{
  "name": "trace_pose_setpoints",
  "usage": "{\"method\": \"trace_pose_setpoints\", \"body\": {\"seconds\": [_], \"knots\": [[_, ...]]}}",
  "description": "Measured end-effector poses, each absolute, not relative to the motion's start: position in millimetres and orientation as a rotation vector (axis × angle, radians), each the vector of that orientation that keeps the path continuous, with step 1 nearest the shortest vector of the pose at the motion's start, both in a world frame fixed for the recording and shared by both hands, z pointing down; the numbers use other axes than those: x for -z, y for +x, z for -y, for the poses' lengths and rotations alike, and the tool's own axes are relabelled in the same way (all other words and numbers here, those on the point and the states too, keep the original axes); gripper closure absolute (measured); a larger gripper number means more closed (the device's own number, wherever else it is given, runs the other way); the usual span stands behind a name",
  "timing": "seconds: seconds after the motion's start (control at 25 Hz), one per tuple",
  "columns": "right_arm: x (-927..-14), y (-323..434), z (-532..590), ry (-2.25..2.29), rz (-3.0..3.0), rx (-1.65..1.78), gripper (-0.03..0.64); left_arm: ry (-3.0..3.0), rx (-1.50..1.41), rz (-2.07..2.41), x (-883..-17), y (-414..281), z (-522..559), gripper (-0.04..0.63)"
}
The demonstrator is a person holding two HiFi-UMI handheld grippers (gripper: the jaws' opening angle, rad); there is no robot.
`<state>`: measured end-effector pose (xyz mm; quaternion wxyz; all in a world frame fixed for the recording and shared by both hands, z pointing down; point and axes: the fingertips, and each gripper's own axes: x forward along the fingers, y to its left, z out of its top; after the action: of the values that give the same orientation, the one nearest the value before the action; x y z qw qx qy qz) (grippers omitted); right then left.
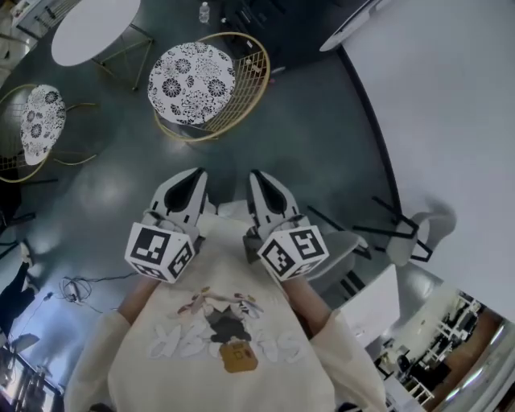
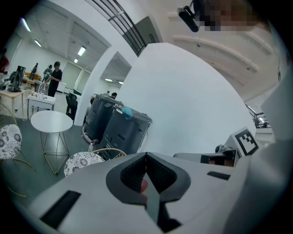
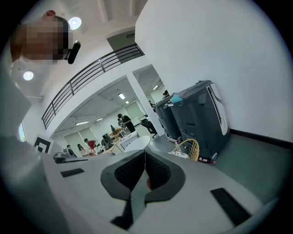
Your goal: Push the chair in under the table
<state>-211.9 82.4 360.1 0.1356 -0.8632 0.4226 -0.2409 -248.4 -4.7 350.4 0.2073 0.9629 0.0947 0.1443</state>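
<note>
A chair with a black-and-white flowered cushion (image 1: 191, 80) and a gold wire back stands on the dark floor, apart from the round white table (image 1: 92, 28). My left gripper (image 1: 191, 179) and right gripper (image 1: 259, 180) are held side by side in front of my chest, short of the chair and not touching it. In both, the jaws meet with nothing between them. The left gripper view shows its shut gripper (image 2: 146, 155) above the chair (image 2: 84, 161) and table (image 2: 51, 121). The right gripper view shows its shut gripper (image 3: 145, 153) with the chair's wire back (image 3: 190, 148) beyond.
A second flowered chair (image 1: 40, 121) stands at the left. Dark grey bins (image 2: 116, 125) line the white wall (image 1: 451, 105) behind the chair. A bottle (image 1: 204, 12) and cables (image 1: 76, 290) lie on the floor. A grey chair (image 1: 406, 233) stands at my right. People work at desks far off.
</note>
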Motion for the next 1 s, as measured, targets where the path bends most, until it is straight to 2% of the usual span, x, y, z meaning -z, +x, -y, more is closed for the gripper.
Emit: {"method": "trace_pose_setpoints", "body": {"seconds": [0.24, 0.48, 0.8, 1.0], "knots": [[-368, -159, -94, -2.55, -1.16, 0.802, 0.609, 2.629, -0.475, -0.244, -357, -205, 15, 0.588], [-286, -1, -70, -2.498, -1.136, 0.972, 0.609, 2.5, -0.64, -0.099, -290, -87, 50, 0.588], [-285, 168, -54, -2.318, -1.607, 1.033, 0.609, 2.463, -0.665, 0.263, -286, 59, 45, 0.588], [-278, 202, -20, -2.163, -2.056, 1.01, 0.609, 2.435, -0.686, 0.495, -280, 88, 47, 0.588]]}}
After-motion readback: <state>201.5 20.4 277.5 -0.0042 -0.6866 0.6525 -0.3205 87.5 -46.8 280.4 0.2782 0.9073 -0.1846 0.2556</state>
